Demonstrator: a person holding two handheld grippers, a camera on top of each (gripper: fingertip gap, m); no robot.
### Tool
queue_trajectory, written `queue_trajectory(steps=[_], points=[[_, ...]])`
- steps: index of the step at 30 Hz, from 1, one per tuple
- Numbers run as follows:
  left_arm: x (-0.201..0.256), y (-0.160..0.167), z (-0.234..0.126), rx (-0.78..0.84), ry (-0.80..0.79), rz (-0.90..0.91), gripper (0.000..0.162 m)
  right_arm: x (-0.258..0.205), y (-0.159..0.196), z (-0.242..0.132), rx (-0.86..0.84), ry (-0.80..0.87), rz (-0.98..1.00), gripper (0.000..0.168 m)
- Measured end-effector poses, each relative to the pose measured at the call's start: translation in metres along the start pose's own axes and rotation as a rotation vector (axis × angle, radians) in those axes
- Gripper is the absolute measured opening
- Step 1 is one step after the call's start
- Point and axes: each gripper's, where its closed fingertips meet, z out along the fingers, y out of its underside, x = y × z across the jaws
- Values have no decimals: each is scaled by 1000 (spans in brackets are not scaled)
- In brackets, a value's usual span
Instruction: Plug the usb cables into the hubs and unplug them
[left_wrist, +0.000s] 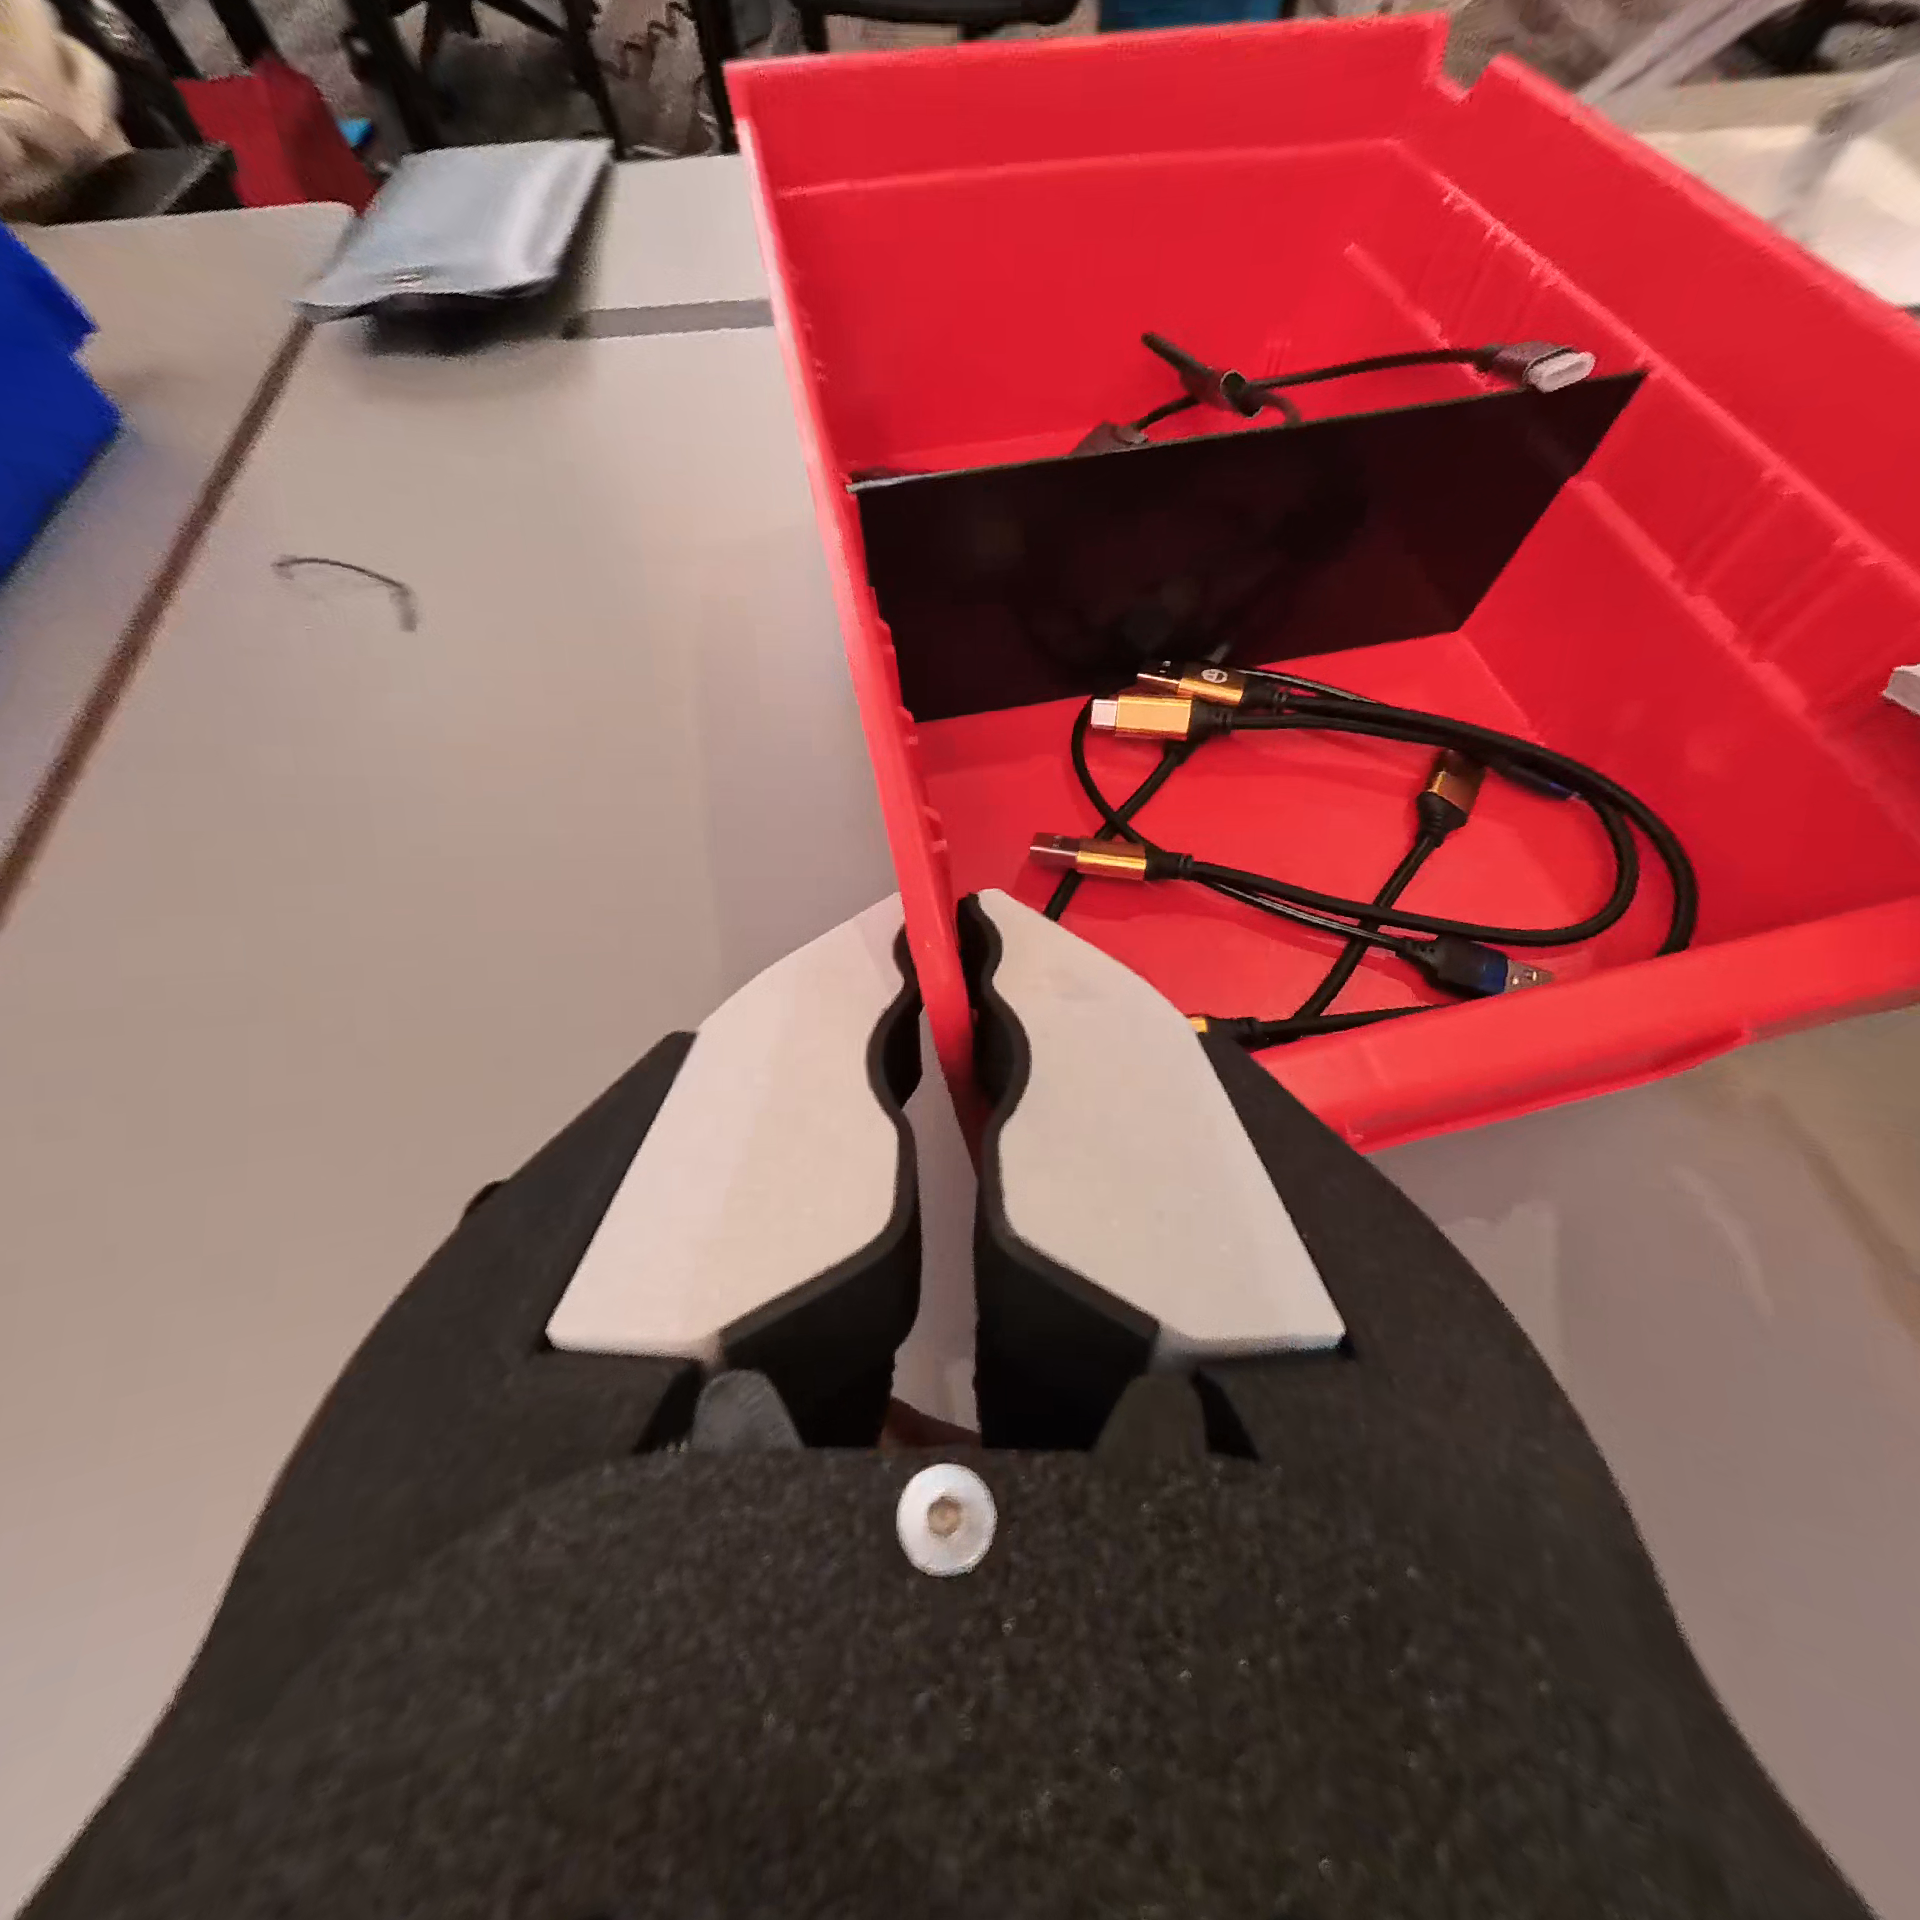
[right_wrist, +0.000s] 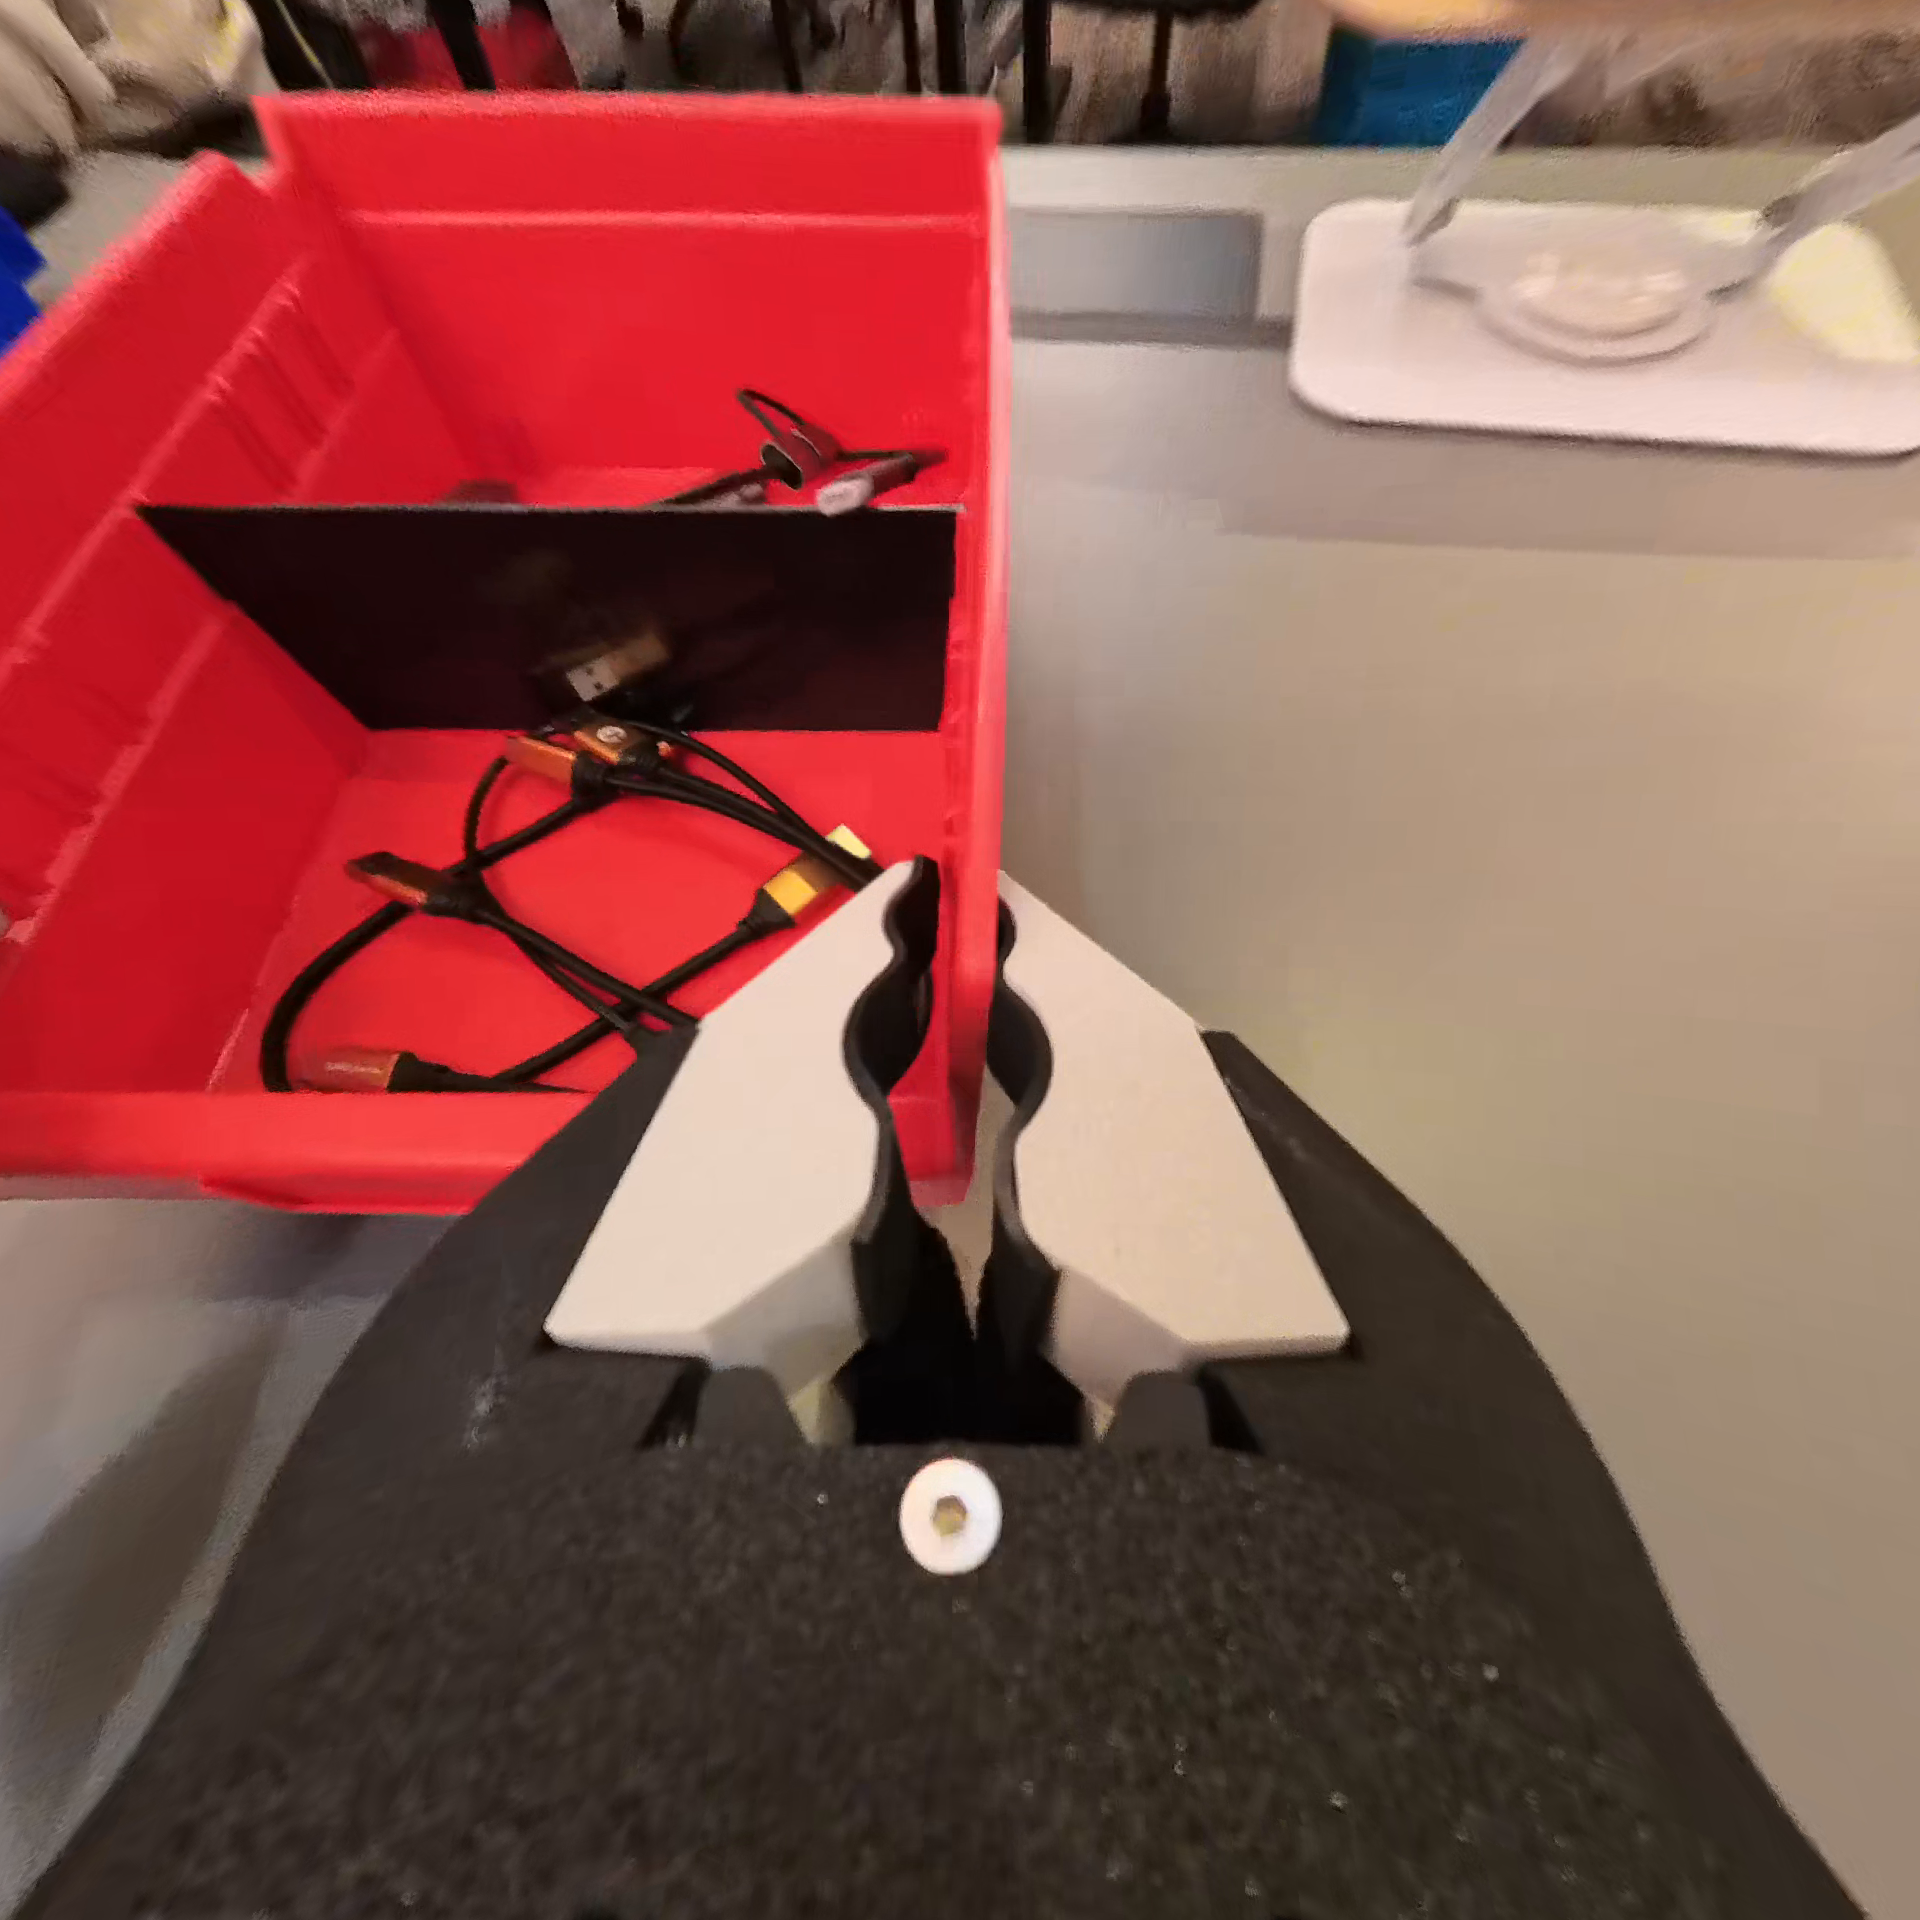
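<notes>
On the grey surface (left_wrist: 468, 831) stands a red plastic bin (left_wrist: 1299, 239), and each claw clamps one of its side walls near the front corner. The left claw (left_wrist: 940, 914) is closed on the bin's left wall, one finger outside and one inside. The right claw (right_wrist: 961, 883) grips the right wall in the same way. A black divider panel (left_wrist: 1195, 551) stands across the bin and splits it into a near and a far compartment. In the near compartment lie tangled black braided USB cables with gold-coloured plugs (left_wrist: 1382, 831), one plug blue. A further dark cable (left_wrist: 1351, 379) lies in the far compartment. Beyond the bin's left side a dark pouch (left_wrist: 468, 229) rests on the surface; well off to the right lies a white mat (right_wrist: 1558, 364) bearing a blurred clear object.
</notes>
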Motion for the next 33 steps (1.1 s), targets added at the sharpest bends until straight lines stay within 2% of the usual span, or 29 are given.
queue_trajectory(steps=[2,5,8,10,12,14,15,17,22,28,33], points=[[-20,1,5,11,-37,19,4,-16,-3,15,17,-36,24,4],[-32,7,9,8,-47,-17,5,-29,-6,24,38,-69,-54,5],[-40,10,11,32,-30,-93,5,-47,-4,23,14,-190,-241,28],[-53,10,10,52,-74,-138,7,-56,-8,18,2,-236,-294,40],[-66,13,9,54,-116,-185,10,-79,-14,5,0,-365,-362,55],[-79,17,7,46,-164,-217,10,-91,-22,-5,-24,-433,-461,58],[-86,20,5,41,-189,-237,11,-96,-34,-11,15,-450,-503,60],[-96,25,1,45,-205,-276,13,-102,-55,-25,89,-485,-602,45],[-107,32,-2,60,-184,-334,11,-99,-79,-37,95,-498,-705,45],[-106,32,-2,58,-184,-329,10,-102,-79,-42,135,-466,-838,42],[-106,32,-3,46,-195,-319,11,-95,-68,-33,117,-455,-830,41]])
